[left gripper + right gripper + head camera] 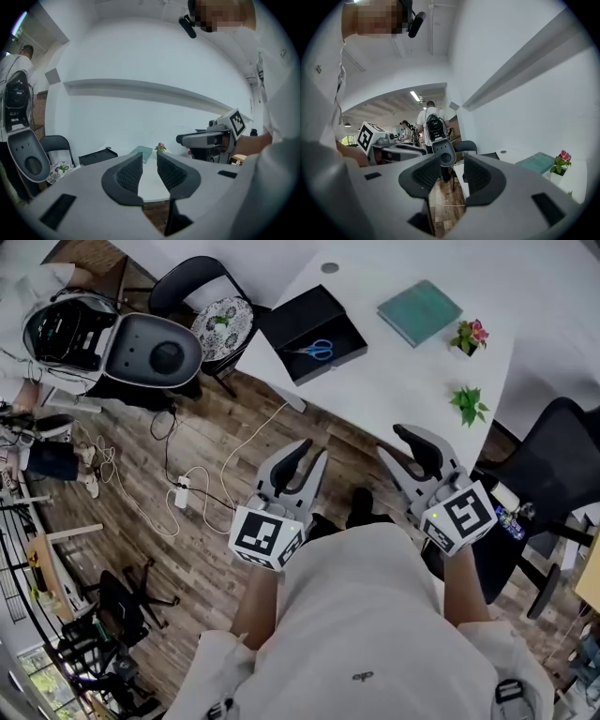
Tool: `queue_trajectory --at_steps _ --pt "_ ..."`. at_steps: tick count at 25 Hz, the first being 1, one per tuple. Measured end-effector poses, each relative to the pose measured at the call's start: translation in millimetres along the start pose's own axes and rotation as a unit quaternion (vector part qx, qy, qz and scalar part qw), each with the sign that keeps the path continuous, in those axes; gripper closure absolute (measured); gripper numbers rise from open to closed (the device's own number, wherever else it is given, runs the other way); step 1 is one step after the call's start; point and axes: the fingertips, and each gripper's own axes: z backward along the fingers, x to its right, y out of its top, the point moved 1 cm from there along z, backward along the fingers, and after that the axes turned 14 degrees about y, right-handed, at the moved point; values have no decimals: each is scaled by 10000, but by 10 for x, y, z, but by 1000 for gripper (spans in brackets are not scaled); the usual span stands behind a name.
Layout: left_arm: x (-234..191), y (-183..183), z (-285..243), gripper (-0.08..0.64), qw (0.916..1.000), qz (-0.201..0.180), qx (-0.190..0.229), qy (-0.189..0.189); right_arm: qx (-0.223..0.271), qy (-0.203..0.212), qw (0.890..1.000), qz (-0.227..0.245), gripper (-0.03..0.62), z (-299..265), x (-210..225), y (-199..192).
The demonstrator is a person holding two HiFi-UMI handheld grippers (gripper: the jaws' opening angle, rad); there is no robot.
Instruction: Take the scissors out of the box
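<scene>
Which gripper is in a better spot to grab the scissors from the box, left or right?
Probably left. Both are open and empty, short of the table, but the left gripper points almost straight at the black box with the scissors; the right gripper sits further to the side.

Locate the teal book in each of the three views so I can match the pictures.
Head view: the teal book lies upper right on the white table, right of the black box.
Left gripper view: the book shows small at centre, just above the jaw tips.
Right gripper view: the book sits lower right.
Shared landmark: the pink-flowered plant beside it, in all three.
</scene>
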Motion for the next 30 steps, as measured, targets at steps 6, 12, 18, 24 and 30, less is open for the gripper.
queue_trajectory --at_steps 6,12,18,24,30 --pt "-25 -3 -105 456 9998 -47 -157 97 54 -29 9999 -149 434 49 168 -12" --pt "-60 -46 -313 456 9996 -45 -274 8 27 -145 9994 -315 434 73 313 -109" --pt "-159 3 -618 456 9993 25 -225 -307 -55 -364 9988 -312 434 -62 502 -76" --pt "-349 84 -1004 456 9972 -4 -302 -680 -70 -589 9977 -315 431 -319 720 87" --pt "-624 223 -1445 456 9941 -168 -312 -1021 -75 -858 9959 -287 431 -631 1031 270"
